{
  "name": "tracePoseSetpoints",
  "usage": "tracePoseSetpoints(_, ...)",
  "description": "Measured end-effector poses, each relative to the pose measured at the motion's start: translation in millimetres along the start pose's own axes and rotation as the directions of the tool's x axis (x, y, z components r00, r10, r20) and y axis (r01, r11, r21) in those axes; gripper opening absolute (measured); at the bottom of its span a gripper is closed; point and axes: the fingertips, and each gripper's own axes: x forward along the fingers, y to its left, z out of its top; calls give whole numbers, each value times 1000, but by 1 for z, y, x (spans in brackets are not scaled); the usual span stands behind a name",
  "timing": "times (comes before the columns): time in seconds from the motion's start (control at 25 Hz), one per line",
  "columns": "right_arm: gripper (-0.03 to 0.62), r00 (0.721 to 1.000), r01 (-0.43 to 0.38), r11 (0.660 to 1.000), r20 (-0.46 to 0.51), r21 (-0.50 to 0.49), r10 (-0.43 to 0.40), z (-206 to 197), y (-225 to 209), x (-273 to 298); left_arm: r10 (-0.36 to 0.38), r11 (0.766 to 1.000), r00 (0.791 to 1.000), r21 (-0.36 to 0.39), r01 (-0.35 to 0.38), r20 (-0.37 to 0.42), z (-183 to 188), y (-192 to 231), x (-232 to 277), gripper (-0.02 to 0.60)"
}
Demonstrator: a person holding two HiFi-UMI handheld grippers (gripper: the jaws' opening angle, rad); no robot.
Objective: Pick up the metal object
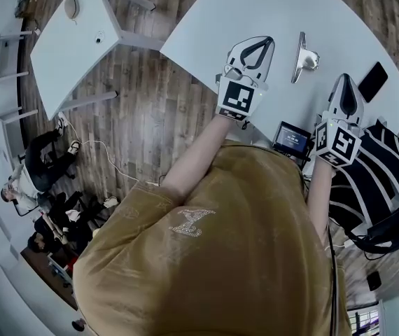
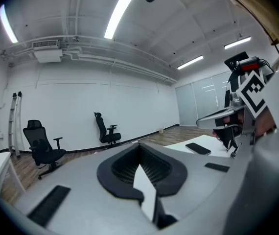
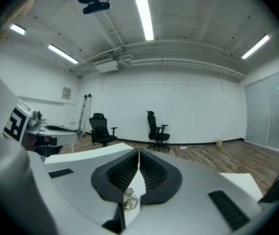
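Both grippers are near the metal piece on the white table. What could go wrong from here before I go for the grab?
1. The left gripper and right gripper both have their jaws shut. Coming down like that would probably shove the metal object across the table rather than grip it.
2. The black phone lies close beside the right gripper and could get knocked.

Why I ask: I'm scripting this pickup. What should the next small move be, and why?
Probably open the right gripper: its jaws are together, and the shiny elongated metal object lies untouched on the white table, ahead to its left.
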Motion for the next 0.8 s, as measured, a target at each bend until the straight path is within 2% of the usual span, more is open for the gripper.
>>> tracePoseSetpoints(0.44, 11, 991, -50, 996, -121, 69, 58, -38, 8, 31, -58, 998, 996, -10, 58, -63, -25, -10, 14, 8)
tracePoseSetpoints(0.8, 12, 960, -62, 985, -260, 159, 103, -84, 11, 51, -86, 996, 990, -17, 85, -113, -48, -14, 26, 8)
